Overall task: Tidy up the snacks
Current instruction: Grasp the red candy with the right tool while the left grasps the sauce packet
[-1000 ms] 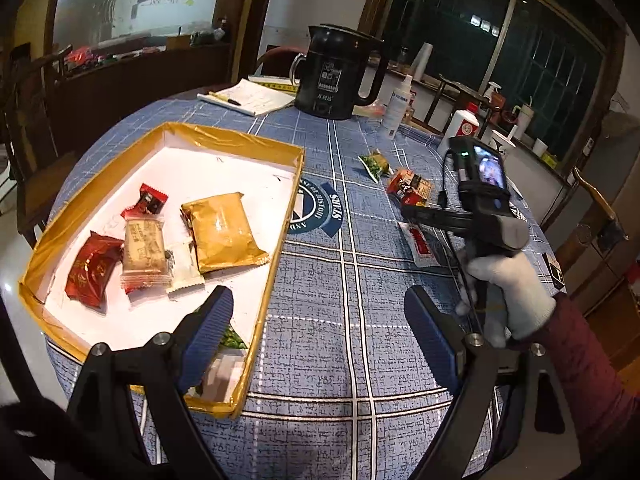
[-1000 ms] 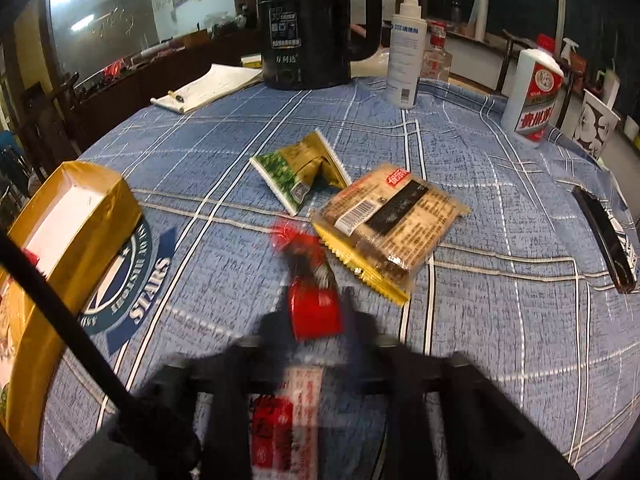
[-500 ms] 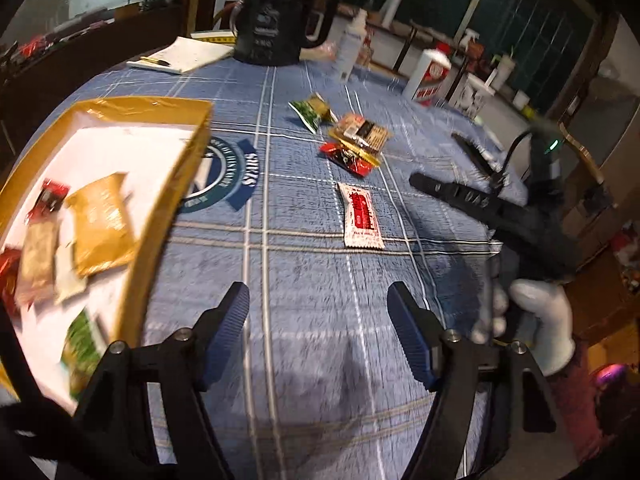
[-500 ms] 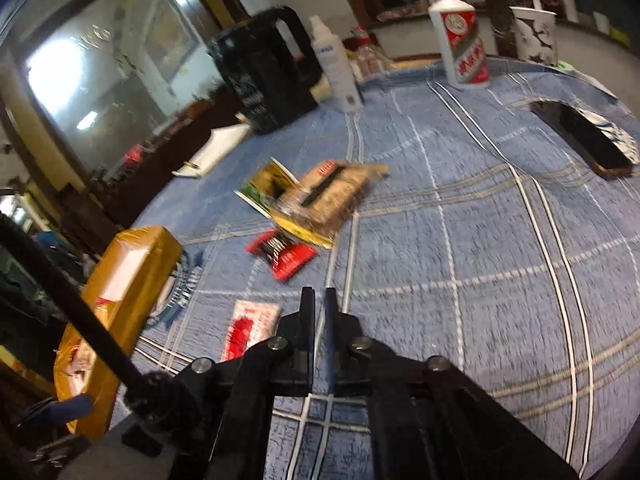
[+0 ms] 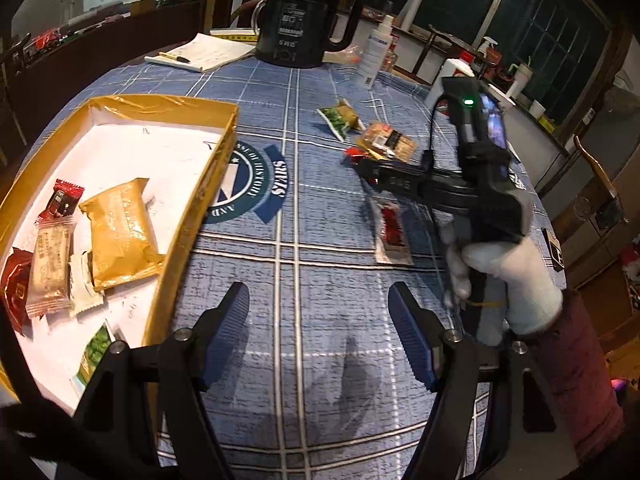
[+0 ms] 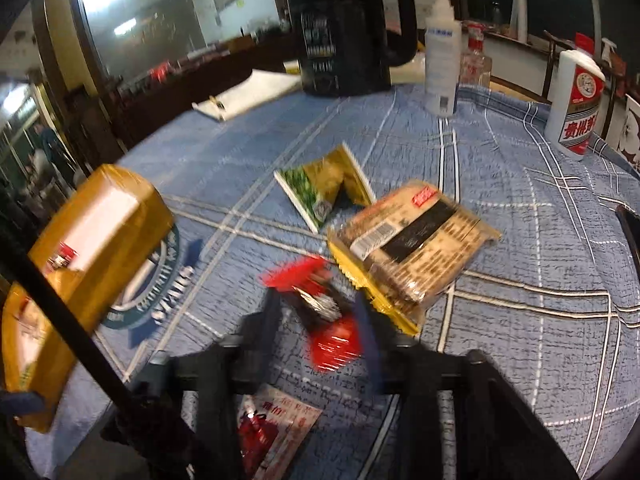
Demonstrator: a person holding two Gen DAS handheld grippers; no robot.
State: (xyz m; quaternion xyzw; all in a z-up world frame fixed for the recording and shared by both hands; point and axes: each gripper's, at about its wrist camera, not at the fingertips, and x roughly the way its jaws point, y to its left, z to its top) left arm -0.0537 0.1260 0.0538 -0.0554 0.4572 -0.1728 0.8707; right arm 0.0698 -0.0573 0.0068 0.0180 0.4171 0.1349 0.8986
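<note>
The left gripper (image 5: 318,330) hangs over the blue checked tablecloth (image 5: 304,280) with its blue-padded jaws spread wide and nothing between them. Off to its left sits the gold-rimmed tray (image 5: 200,196), white inside, and it is carrying a fair haul: a big golden packet (image 5: 118,232) nearest the gripper's side, a pale beige bar (image 5: 50,266) touching a small white wrapper (image 5: 84,286), a dark red packet (image 5: 64,198) toward the tray's far side, a red foil pack (image 5: 12,288) at the outer edge, and a green sachet (image 5: 94,350) lying closest to the left finger. Ahead and to the right, a white-gloved hand (image 5: 506,280) holds the right gripper (image 6: 320,312), which is released, fingers parted on either side of a red snack packet (image 6: 326,316) on the cloth; motion blur hides whether the pads touch it. Just beyond that packet, right of the fingers, lies a clear-wrapped brown cake with a black label (image 6: 412,248), and further out a green and gold sachet (image 6: 326,192). Under the right gripper's body, close in, a white-and-red sachet (image 6: 276,432) lies flat. A black kettle (image 6: 346,28) stands at the far end, with a white bottle (image 6: 440,52) beside it.
</note>
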